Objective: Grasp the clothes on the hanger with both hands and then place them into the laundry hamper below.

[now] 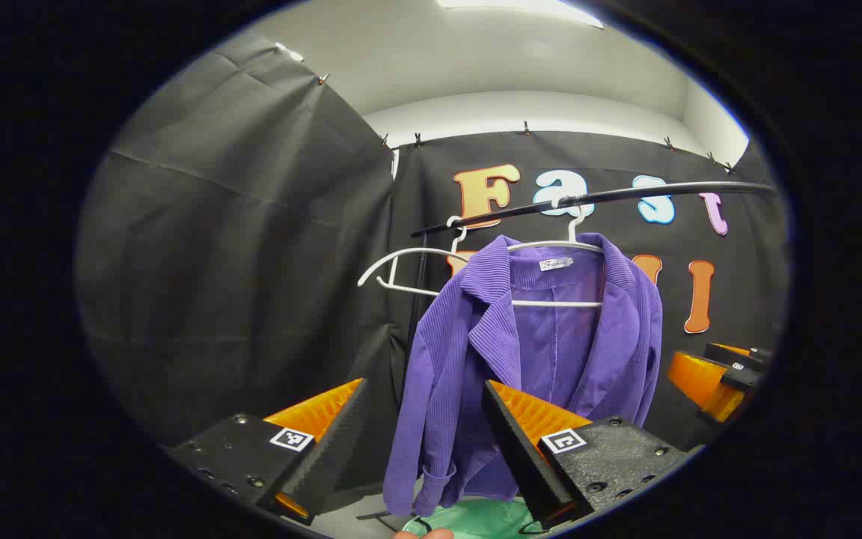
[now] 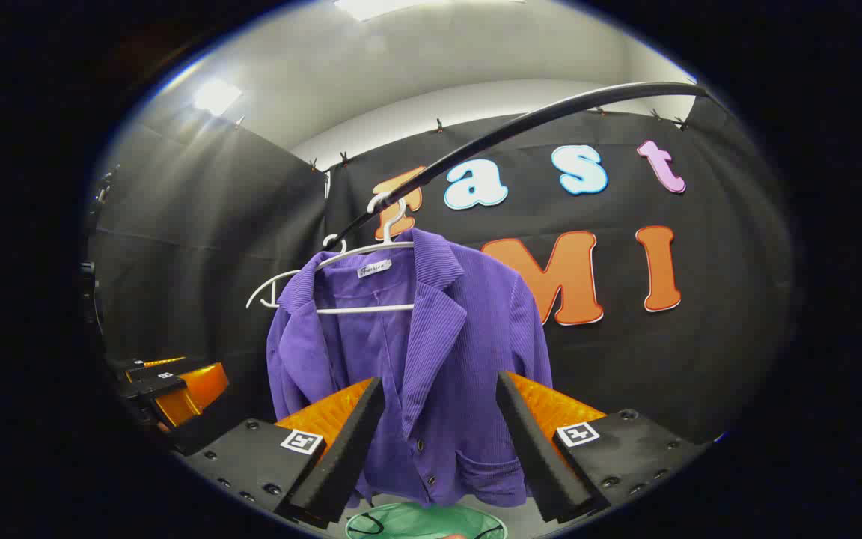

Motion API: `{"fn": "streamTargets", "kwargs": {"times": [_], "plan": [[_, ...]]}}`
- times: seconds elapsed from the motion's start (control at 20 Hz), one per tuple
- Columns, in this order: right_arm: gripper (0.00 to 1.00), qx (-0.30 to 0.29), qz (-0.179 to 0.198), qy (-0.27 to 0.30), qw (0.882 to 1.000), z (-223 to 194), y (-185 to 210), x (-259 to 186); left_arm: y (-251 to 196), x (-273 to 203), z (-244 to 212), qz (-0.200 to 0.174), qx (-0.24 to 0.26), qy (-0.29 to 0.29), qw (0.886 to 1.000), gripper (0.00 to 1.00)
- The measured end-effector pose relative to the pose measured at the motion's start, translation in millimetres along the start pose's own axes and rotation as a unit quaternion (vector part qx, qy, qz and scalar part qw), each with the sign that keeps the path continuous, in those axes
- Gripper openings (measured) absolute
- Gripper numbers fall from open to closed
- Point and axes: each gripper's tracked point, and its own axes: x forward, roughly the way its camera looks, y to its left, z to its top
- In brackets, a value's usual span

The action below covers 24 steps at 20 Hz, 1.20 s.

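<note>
Left gripper view: we take the purple jacket (image 1: 543, 359) as our landmark. To its left an empty white hanger (image 1: 408, 273) hooks on the black rail (image 1: 595, 198). The jacket itself hangs on a second white hanger (image 1: 562, 243) from that rail, front open, collar up. Below its hem we see the green laundry hamper (image 1: 476, 518). The left gripper (image 1: 423, 427) sits low in front of the jacket with its fingers spread wide apart, nothing between them; the jacket's left sleeve shows through the gap. To the jacket's right, near the edge, we see the right gripper (image 1: 715, 374), apart from the cloth.

In the right gripper view, the left gripper (image 2: 169, 385) shows left of the jacket (image 2: 431, 359). The right gripper (image 2: 438, 434) is spread open in front of the jacket's lower half, not touching it. The hamper's rim (image 2: 431, 520) lies directly below.
</note>
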Motion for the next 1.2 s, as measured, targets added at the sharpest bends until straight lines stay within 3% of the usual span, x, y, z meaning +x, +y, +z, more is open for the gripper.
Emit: {"fn": "streamTargets", "kwargs": {"times": [0.25,0.3,0.35,0.4,0.45,0.5,0.55,0.95,1.15,1.2], "plan": [[0.89,0.015,0.003,-0.005,1.0,7,-8,0,-5,-3,-5,0.0,-0.013,0.006,1.0,0.92],[0.89,0.012,0.005,-0.01,1.0,9,-10,1,-6,-6,-3,0.001,-0.015,0.004,1.0,0.99],[0.89,0.005,0.003,-0.015,1.0,12,-15,1,-6,-8,-2,0.003,-0.014,0.005,1.0,0.92],[0.89,-0.001,-0.003,-0.017,1.0,13,-20,2,-5,-9,-1,0.003,-0.008,0.007,1.0,0.95],[0.98,-0.002,-0.006,-0.017,1.0,14,-21,-1,-6,-8,0,0.002,-0.001,0.005,1.0,0.95],[0.89,0.003,-0.004,-0.021,1.0,16,-21,-4,-7,-8,4,0.002,0.0,0.0,1.0,0.92],[0.89,0.006,-0.001,-0.024,1.0,19,-19,-6,-7,-10,7,0.003,-0.003,-0.002,1.0,0.95],[0.89,0.015,0.015,-0.024,0.999,14,-8,-29,-9,-25,15,0.002,-0.022,-0.014,1.0,0.92],[0.89,0.012,0.017,-0.006,1.0,-1,-4,-6,-4,-32,9,0.002,-0.029,0.0,1.0,0.96],[0.89,0.014,0.017,-0.002,1.0,-4,-3,3,-1,-37,11,0.005,-0.034,0.0,0.999,0.92]]}}
